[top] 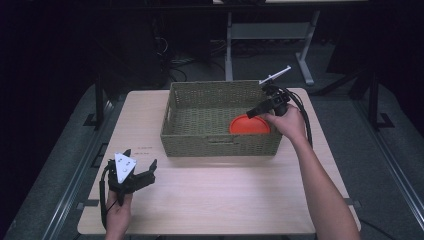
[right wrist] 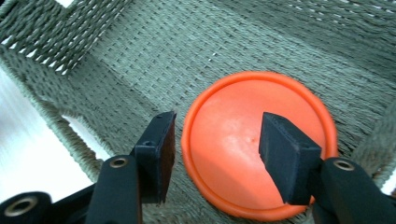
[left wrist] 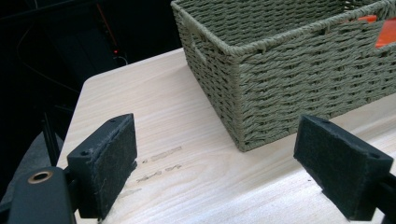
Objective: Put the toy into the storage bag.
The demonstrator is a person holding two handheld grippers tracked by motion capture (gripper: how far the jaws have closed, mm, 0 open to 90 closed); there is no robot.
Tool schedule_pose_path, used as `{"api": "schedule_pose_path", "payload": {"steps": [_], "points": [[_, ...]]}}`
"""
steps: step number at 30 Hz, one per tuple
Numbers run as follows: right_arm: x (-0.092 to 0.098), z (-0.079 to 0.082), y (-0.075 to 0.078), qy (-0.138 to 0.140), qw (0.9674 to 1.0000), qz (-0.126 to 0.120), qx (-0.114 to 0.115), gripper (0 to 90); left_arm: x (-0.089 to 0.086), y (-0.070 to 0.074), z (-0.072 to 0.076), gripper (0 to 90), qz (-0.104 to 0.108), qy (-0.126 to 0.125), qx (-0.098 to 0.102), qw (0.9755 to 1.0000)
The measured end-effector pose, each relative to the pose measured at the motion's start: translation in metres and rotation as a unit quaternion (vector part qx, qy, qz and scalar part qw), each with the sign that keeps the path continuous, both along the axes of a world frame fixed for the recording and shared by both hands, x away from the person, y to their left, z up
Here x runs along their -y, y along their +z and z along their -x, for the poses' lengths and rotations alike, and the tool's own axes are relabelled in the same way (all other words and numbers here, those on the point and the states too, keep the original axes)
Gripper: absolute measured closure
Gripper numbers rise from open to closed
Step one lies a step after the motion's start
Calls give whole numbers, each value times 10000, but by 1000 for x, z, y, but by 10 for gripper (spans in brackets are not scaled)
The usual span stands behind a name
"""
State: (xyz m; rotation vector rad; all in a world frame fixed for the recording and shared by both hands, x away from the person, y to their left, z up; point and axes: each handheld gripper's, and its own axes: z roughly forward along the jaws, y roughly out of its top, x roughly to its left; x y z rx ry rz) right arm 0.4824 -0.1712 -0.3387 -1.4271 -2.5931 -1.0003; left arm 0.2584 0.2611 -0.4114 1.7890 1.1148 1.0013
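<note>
A pale wooden table is seen from above, with dark floor and metal stands behind it. A green woven basket is set in the upper middle of the frame, toward the far edge of the table.

An orange disc is seen inside the basket, at its lower right corner in the high view. In the right gripper view the disc is shown lying flat on the woven floor, close to the basket wall.

The right gripper is held over the basket's right side by a hand entering from the lower right of the frame. In its own view the right gripper is seen with jaws parted. One pad is placed outside the disc's left rim and the other over the disc's face. No pad appears to press on the disc, though the gap between pads and disc is hard to judge from this angle.

The left gripper is held low at the lower left of the high view, well apart from the basket. In its own view the left gripper is shown with jaws spread wide and only bare table between them, the basket's corner beyond.
</note>
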Motion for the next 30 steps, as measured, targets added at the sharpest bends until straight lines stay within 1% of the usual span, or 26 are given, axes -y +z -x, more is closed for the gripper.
{"api": "schedule_pose_path", "payload": {"steps": [1,4,7,11,14,15,17,18,22,25,30], "points": [[0,1,0,25,10000,-20,24,447,-1,0,0,128,16,12,3,10000],[1,4,0,73,9998,-203,41,425,-2,1,1,128,90,56,14,9999],[2,8,2,127,9993,-346,35,409,-2,0,0,128,55,41,-26,10000],[8,12,3,103,9991,-415,56,397,-2,1,0,128,58,30,-7,10000],[11,16,4,109,9989,-454,15,388,-3,0,0,127,58,25,-17,10000],[11,18,5,121,9989,-456,63,388,-2,0,0,128,68,22,-7,10000],[13,22,6,122,9987,-488,58,388,-2,1,1,128,75,15,0,10000],[15,23,6,104,9988,-480,88,387,-1,1,1,128,68,8,-3,10000],[22,29,9,38,9982,-573,153,368,-2,1,1,128,64,9,1,10000],[26,32,11,4,9980,-615,163,360,-2,1,1,127,86,25,3,10000],[32,38,13,-4,9974,-688,228,349,-1,1,1,127,66,4,-3,10000]]}}
